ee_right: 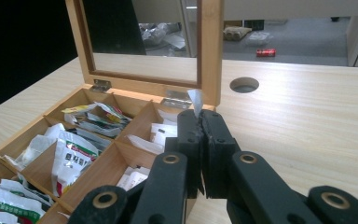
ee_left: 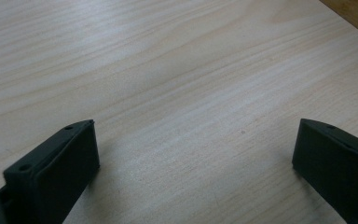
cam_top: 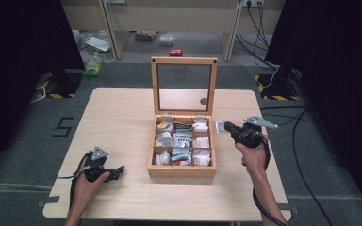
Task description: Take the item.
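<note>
A wooden compartment box [cam_top: 181, 172] stands open at the middle of the table, its glass-paned lid [cam_top: 184, 60] upright at the back. Its cells hold several white and coloured sachets [cam_top: 183, 140]. Just right of the box's far right corner, my right gripper [cam_top: 226, 127] is shut on a small white sachet [cam_top: 220, 126]. In the right gripper view the jaws [ee_right: 199, 116] are pressed together, and the sachet's thin edge [ee_right: 195, 99] sticks up between them, over the box's right side [ee_right: 121, 149]. My left gripper [cam_top: 118, 170] lies near the table's front left, open over bare wood [ee_left: 196, 140].
A round cable hole [cam_top: 203, 101] sits in the table [cam_top: 122, 117] behind the box. Dark curtains stand on both sides. Cables and clutter lie on the floor beyond the table, among them a red can [cam_top: 176, 52].
</note>
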`<state>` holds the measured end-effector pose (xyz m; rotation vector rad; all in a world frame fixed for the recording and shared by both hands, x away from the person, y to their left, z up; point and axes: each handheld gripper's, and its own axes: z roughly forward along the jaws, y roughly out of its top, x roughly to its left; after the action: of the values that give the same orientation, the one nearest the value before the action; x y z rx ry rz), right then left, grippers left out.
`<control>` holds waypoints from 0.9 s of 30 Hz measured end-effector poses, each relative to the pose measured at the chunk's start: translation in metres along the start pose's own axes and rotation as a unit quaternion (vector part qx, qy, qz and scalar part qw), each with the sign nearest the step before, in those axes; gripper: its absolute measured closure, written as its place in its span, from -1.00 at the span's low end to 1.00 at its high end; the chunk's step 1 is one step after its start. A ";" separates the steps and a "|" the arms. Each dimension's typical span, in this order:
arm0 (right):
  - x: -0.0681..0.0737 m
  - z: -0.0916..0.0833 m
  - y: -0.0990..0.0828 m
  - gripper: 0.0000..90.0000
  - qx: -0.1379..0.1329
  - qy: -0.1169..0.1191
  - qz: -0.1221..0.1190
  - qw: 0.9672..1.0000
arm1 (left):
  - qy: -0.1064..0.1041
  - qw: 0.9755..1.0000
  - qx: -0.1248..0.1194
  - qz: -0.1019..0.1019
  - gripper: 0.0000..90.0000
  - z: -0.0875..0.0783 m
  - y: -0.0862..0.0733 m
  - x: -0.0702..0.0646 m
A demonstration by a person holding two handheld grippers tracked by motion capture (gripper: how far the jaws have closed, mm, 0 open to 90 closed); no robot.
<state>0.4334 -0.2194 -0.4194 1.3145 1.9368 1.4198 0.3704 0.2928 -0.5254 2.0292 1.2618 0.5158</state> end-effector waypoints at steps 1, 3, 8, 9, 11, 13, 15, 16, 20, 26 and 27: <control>-0.001 0.000 0.000 0.95 0.000 -0.001 0.000 1.000 | 0.000 1.000 0.000 0.000 -1.00 0.000 0.000 0.000; -0.002 0.000 -0.001 0.95 0.001 -0.002 0.001 1.000 | 0.000 1.000 0.000 0.000 -1.00 0.000 0.000 0.000; -0.006 0.002 -0.004 0.94 0.006 -0.007 0.004 1.000 | 0.000 1.000 0.000 0.000 -1.00 0.000 0.000 0.000; -0.007 0.002 -0.005 0.94 0.007 -0.008 0.005 1.000 | 0.000 1.000 0.000 0.000 -1.00 0.000 0.000 0.000; -0.008 0.003 -0.006 0.94 0.010 -0.011 0.006 1.000 | 0.000 1.000 0.000 0.000 -1.00 0.000 0.000 0.000; -0.010 0.005 -0.008 0.94 0.013 -0.014 0.007 1.000 | 0.000 1.000 0.000 0.000 -1.00 0.000 0.000 0.000; -0.012 0.006 -0.010 0.94 0.015 -0.017 0.008 1.000 | 0.000 1.000 0.000 0.000 -1.00 0.000 0.000 0.000; -0.013 0.006 -0.010 0.94 0.017 -0.018 0.009 1.000 | 0.000 1.000 0.000 0.000 -1.00 0.000 0.000 0.000; -0.016 0.007 -0.014 0.94 0.022 -0.023 0.011 0.999 | 0.000 1.000 0.000 0.000 -1.00 0.000 0.000 0.000; -0.018 0.011 -0.019 0.94 0.032 -0.028 0.012 0.999 | 0.000 1.000 0.000 0.000 -1.00 0.000 0.000 0.000; -0.019 0.012 -0.020 0.94 0.033 -0.029 0.011 0.999 | 0.000 1.000 0.000 0.000 -1.00 0.000 0.000 0.000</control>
<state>0.4425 -0.2300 -0.4454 1.3948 1.9531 1.3233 0.3704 0.2928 -0.5254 2.0296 1.2617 0.5158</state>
